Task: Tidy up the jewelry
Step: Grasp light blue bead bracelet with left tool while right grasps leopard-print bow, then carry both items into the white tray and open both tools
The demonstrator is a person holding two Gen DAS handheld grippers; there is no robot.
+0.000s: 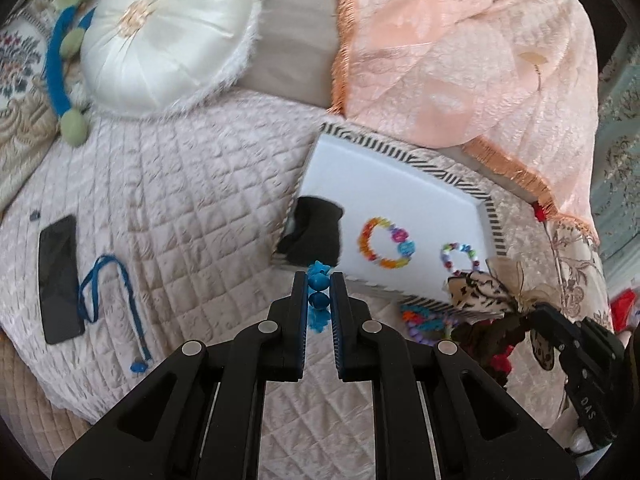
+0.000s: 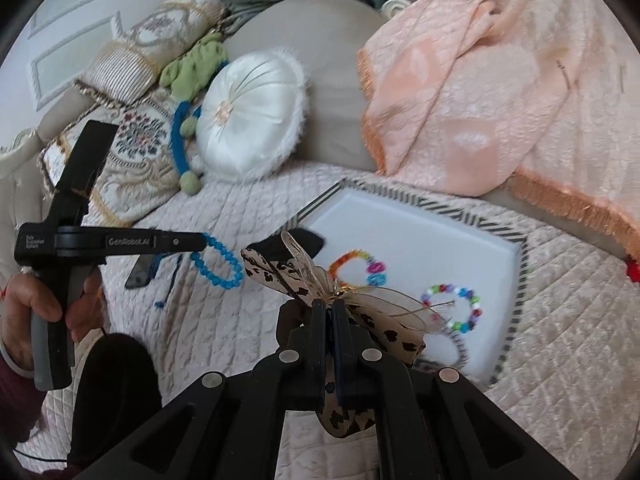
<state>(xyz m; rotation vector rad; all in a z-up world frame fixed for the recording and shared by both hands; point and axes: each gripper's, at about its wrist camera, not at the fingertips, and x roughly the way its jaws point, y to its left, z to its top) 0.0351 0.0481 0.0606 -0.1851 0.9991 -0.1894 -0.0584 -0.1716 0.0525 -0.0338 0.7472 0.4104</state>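
Observation:
My left gripper (image 1: 319, 280) is shut on a blue bead bracelet (image 1: 319, 300) and holds it above the quilt near the tray's left corner; the bracelet also shows in the right wrist view (image 2: 218, 262), hanging from the left gripper (image 2: 202, 242). My right gripper (image 2: 329, 307) is shut on a leopard-print ribbon bow (image 2: 352, 312) at the near edge of the white tray (image 2: 420, 240). The tray (image 1: 400, 196) holds an orange and rainbow bracelet (image 1: 386, 242), a small multicolour bracelet (image 1: 460, 258) and a black item (image 1: 316, 228).
A black phone (image 1: 60, 278) and a blue cord (image 1: 108, 296) lie on the quilt at left. A white round cushion (image 1: 168, 32) and a peach blanket (image 1: 460, 56) lie behind the tray. More colourful jewelry (image 1: 424, 320) lies by the tray's near corner.

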